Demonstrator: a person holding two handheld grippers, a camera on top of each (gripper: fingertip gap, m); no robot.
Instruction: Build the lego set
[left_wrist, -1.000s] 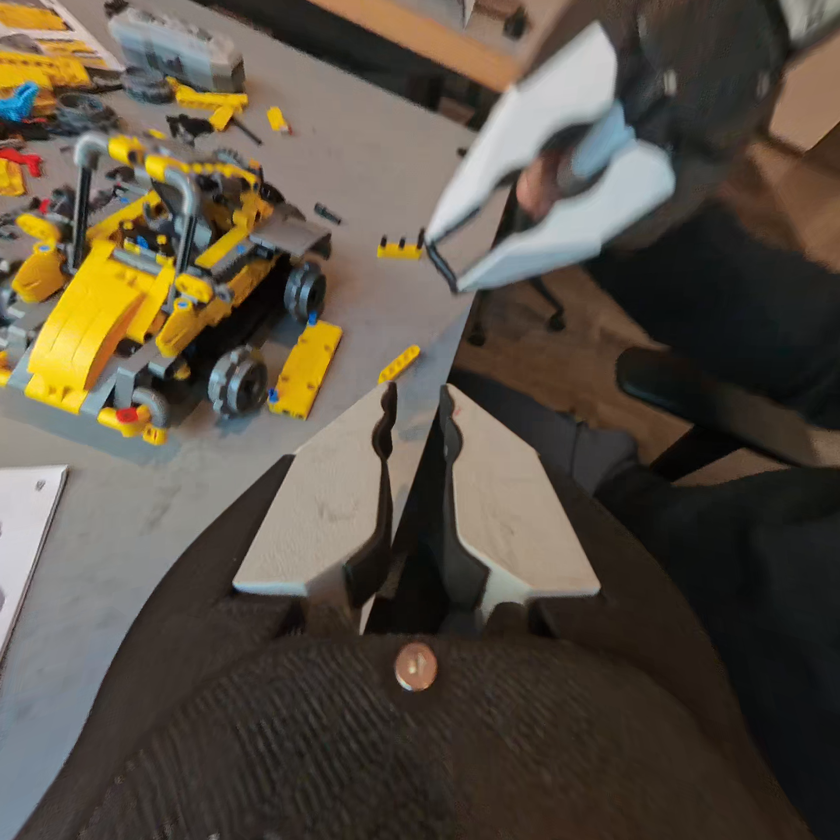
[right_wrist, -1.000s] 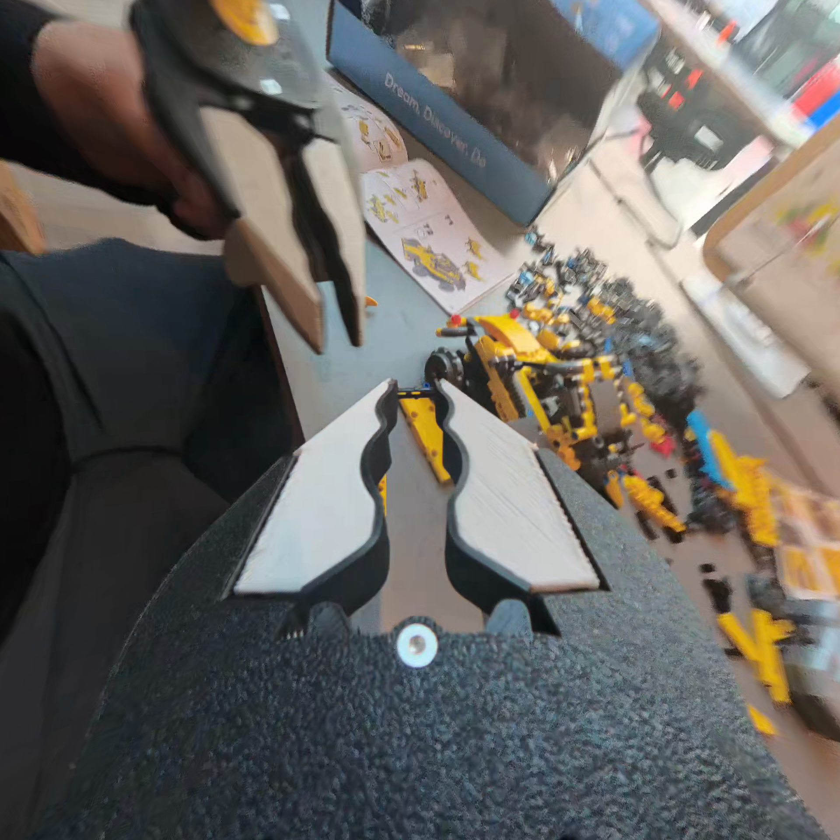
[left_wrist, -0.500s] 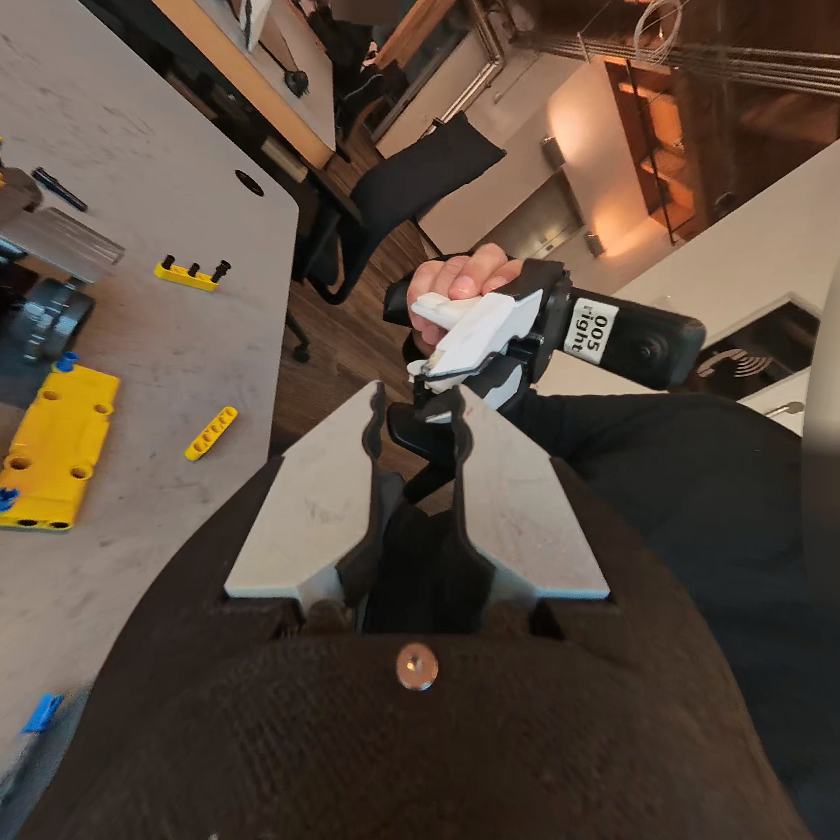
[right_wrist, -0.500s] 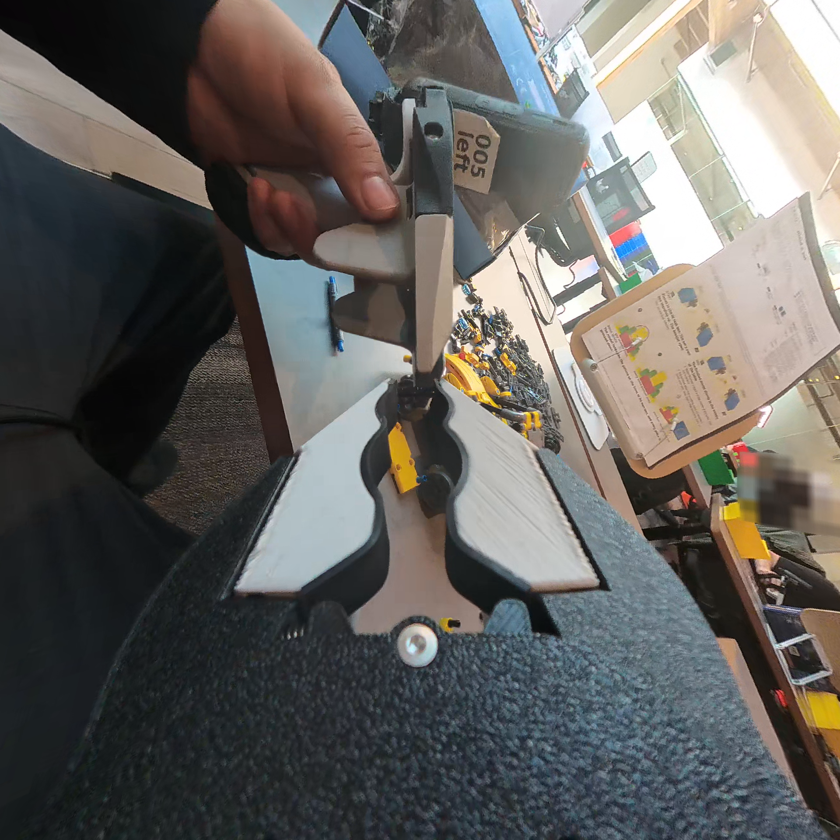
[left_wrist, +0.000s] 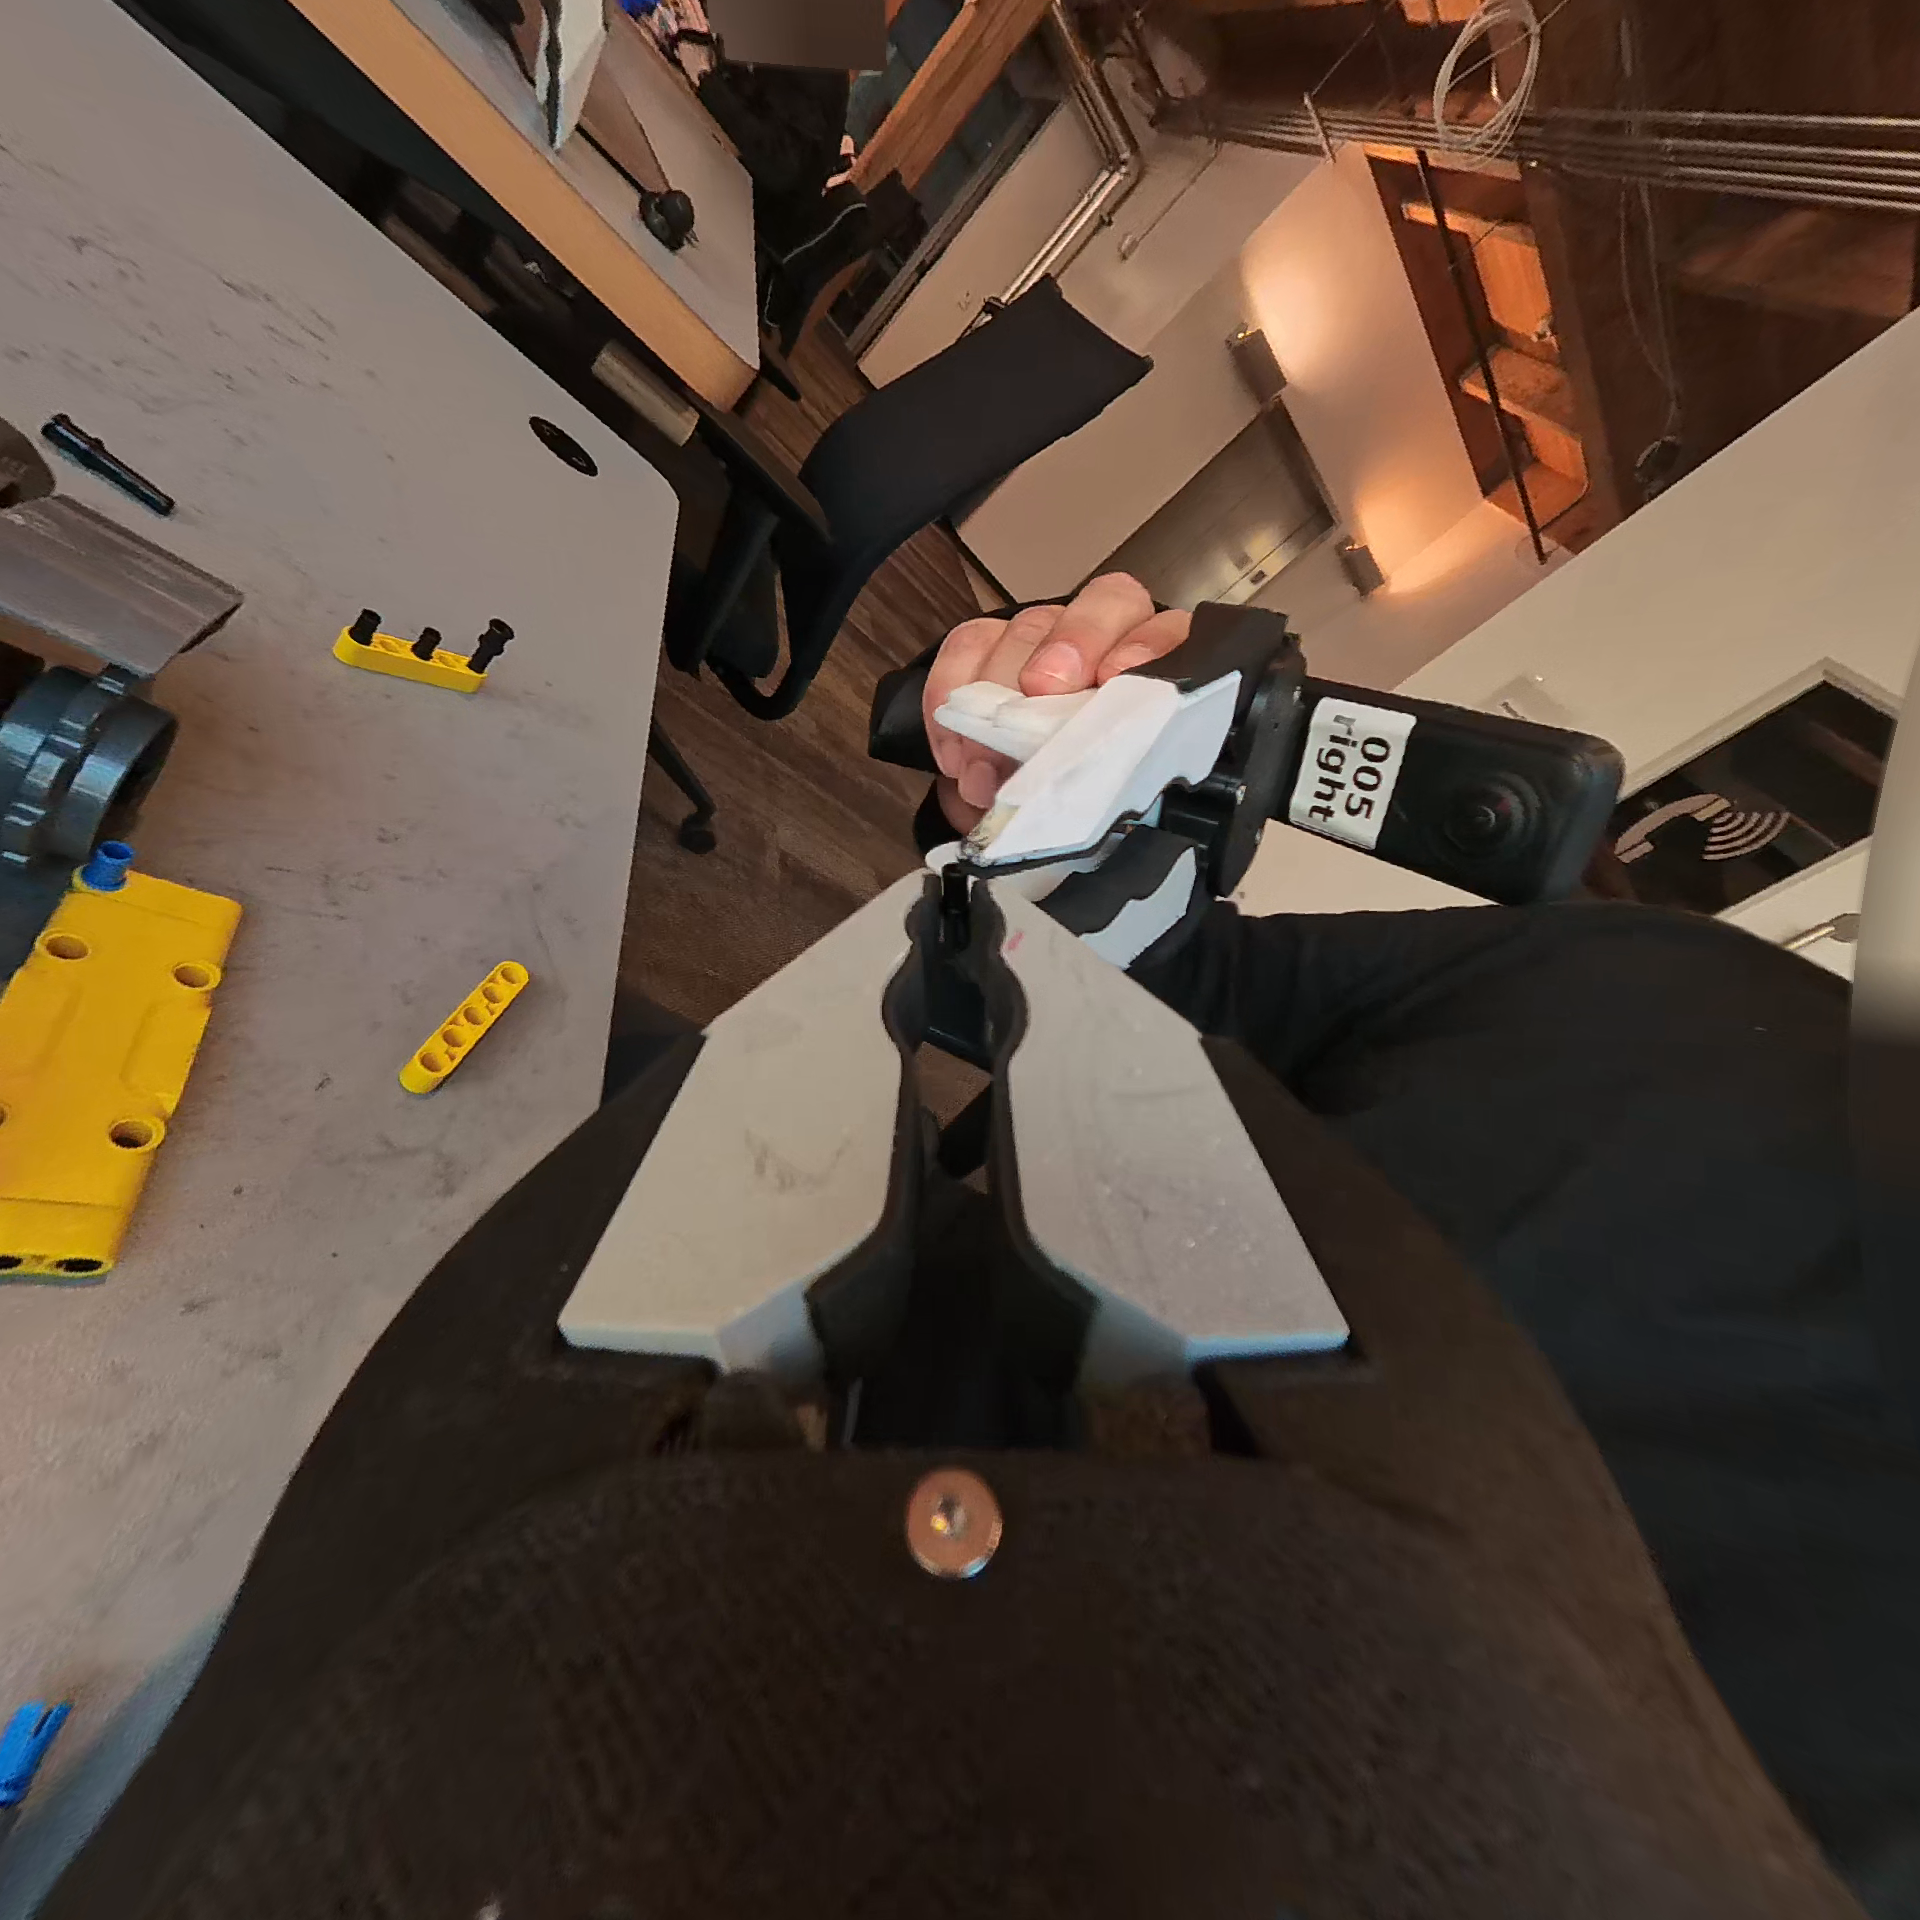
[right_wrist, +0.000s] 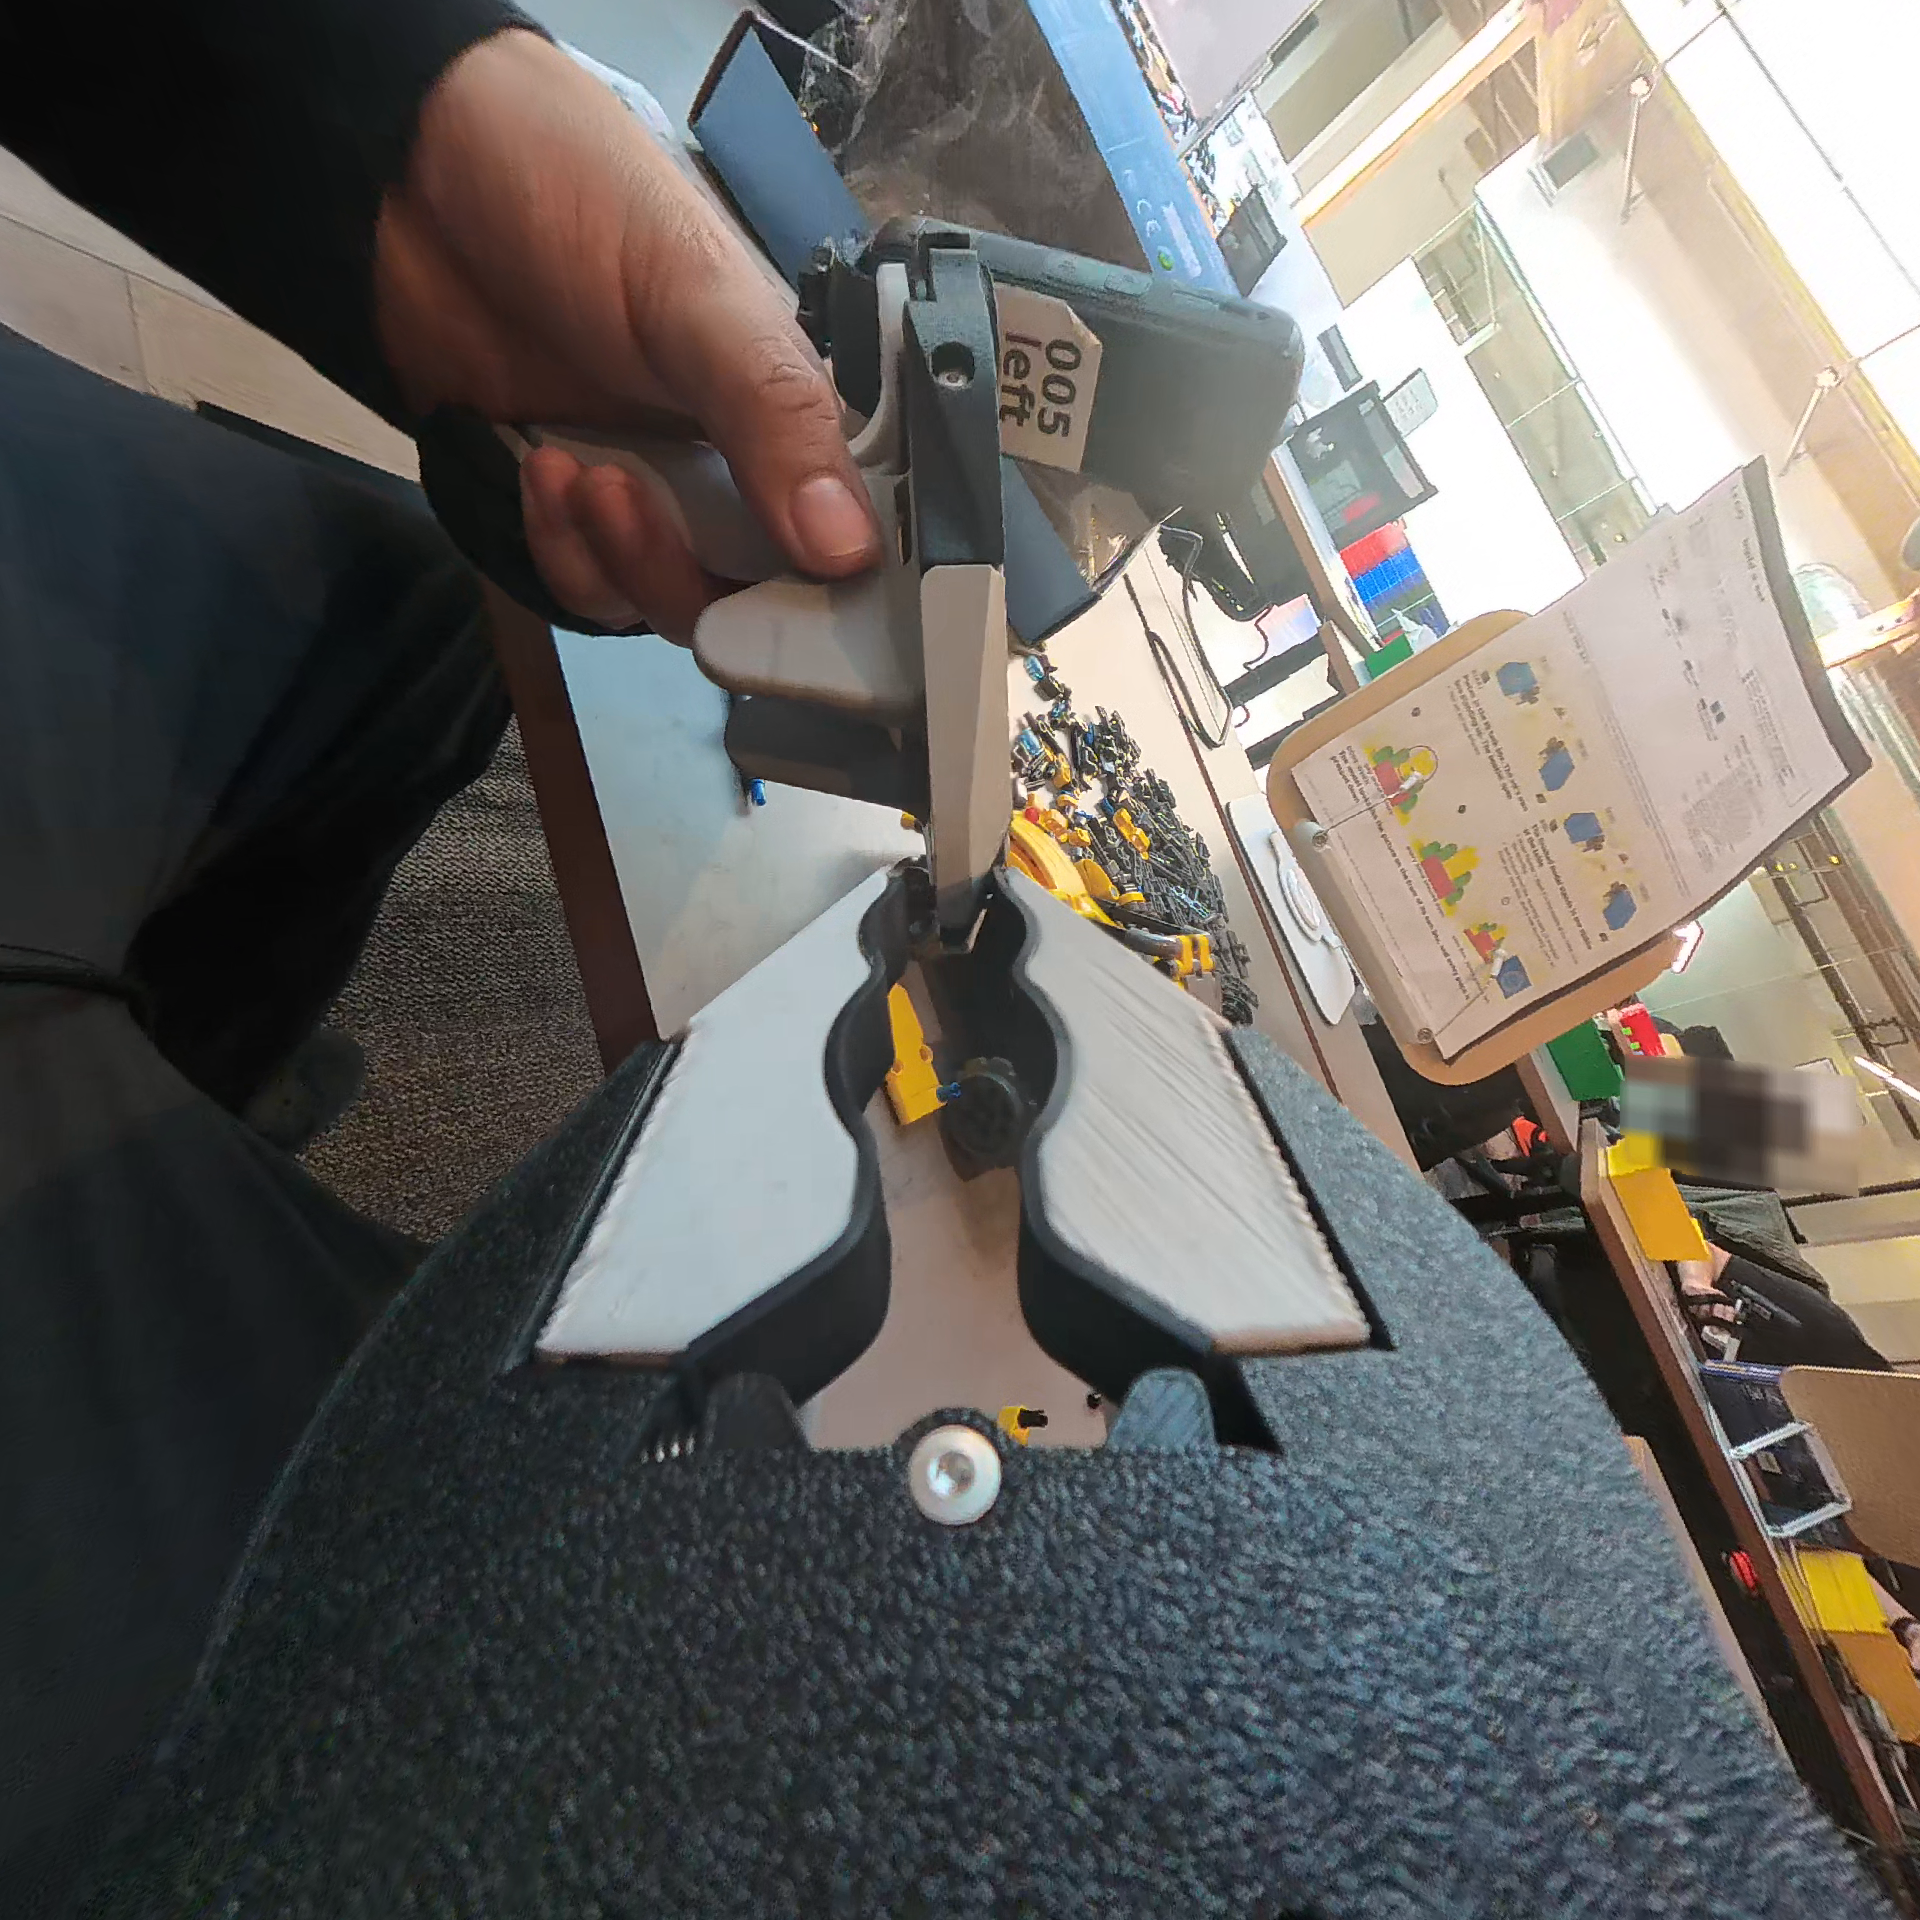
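In the left wrist view the light is warm and rather dim, coming from glowing wall lamps above and beyond the right gripper; the table left of it is evenly lit, with soft, short shadows. Lines bow toward the edges. In the right wrist view windows right of the left gripper are blown out white, perhaps daylight. Its near housing looks soft.

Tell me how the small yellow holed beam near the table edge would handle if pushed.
The yellow beam looks stiff, light plastic; lying flat, it would likely slide, not roll. Being near the table edge, a push could send it off.
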